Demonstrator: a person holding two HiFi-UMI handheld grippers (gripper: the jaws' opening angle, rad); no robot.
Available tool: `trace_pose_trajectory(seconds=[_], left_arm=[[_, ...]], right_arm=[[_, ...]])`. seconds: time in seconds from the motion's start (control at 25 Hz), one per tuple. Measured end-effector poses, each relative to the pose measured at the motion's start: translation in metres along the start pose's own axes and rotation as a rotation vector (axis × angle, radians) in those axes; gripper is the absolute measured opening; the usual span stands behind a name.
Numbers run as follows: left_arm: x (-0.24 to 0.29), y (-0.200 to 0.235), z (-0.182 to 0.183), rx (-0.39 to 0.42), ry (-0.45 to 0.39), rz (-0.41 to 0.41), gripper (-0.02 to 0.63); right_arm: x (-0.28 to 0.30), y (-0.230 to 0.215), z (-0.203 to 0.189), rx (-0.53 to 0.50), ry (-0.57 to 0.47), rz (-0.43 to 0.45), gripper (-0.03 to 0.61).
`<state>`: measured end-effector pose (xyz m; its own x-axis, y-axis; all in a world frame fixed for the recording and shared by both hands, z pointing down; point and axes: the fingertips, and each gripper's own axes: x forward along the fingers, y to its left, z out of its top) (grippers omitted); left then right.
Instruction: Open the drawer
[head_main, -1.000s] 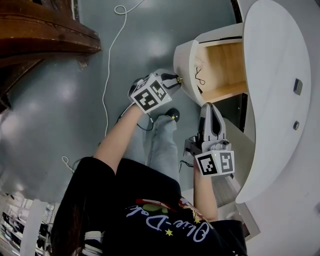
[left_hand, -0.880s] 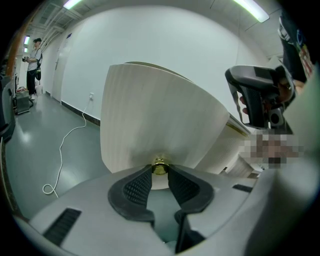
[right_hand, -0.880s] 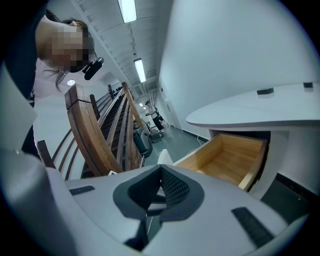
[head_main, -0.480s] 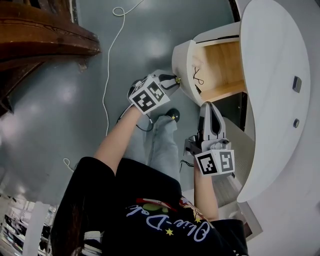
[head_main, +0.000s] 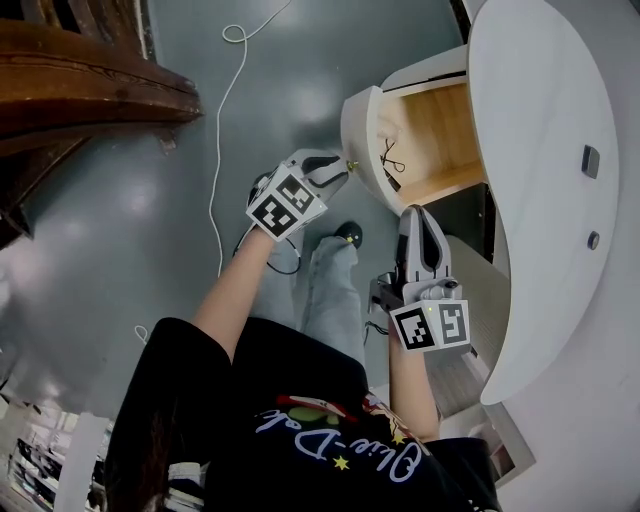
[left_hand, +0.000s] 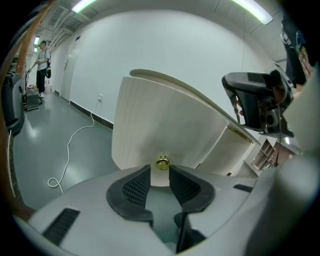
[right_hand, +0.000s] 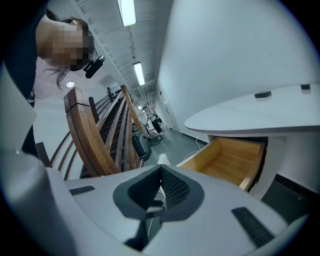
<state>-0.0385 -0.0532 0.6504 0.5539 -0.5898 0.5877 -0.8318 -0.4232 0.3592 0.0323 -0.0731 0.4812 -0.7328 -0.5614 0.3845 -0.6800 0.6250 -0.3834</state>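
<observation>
The drawer (head_main: 440, 130) stands pulled out of the white desk (head_main: 560, 200), its light wood inside showing. Its curved white front (head_main: 360, 130) carries a small brass knob (head_main: 351, 165). My left gripper (head_main: 337, 174) is just short of that knob; in the left gripper view the knob (left_hand: 162, 163) sits at the tips of the dark pads (left_hand: 135, 186) with a gap on each side. Its jaws have just been opening and stand open around the knob. My right gripper (head_main: 420, 222) hangs below the drawer, shut on nothing (right_hand: 160, 172).
A thin black wire (head_main: 392, 155) lies inside the drawer. A white cable (head_main: 222, 130) trails over the grey floor. A dark wooden stair rail (head_main: 80, 80) runs along the upper left. A dark opening (head_main: 465, 220) sits beside the drawer, near the right gripper.
The left gripper's jaws have spread and let go of the brass knob, and the gripper has drawn back slightly from the drawer front. The right gripper has kept still.
</observation>
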Motion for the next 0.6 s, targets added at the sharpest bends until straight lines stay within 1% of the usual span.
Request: trace_pose_trajectory(seconds=[0.2, 0.32, 0.44, 0.6], left_arm=[[-0.029, 0.006, 0.019, -0.044, -0.071, 0.065, 0.110], [-0.051, 0.005, 0.033, -0.048, -0.114, 0.098, 0.053], [-0.070, 0.002, 0.054, -0.018, -0.158, 0.116, 0.021], [-0.095, 0.000, 0.092, 0.055, -0.198, 0.134, 0.006]], right_arm=[[-0.007, 0.003, 0.010, 0.003, -0.019, -0.008, 0.000], [-0.015, 0.007, 0.017, 0.006, -0.033, -0.014, 0.000], [-0.024, 0.010, 0.026, 0.008, -0.050, -0.019, 0.000], [-0.037, 0.012, 0.041, 0.013, -0.079, -0.036, 0.000]])
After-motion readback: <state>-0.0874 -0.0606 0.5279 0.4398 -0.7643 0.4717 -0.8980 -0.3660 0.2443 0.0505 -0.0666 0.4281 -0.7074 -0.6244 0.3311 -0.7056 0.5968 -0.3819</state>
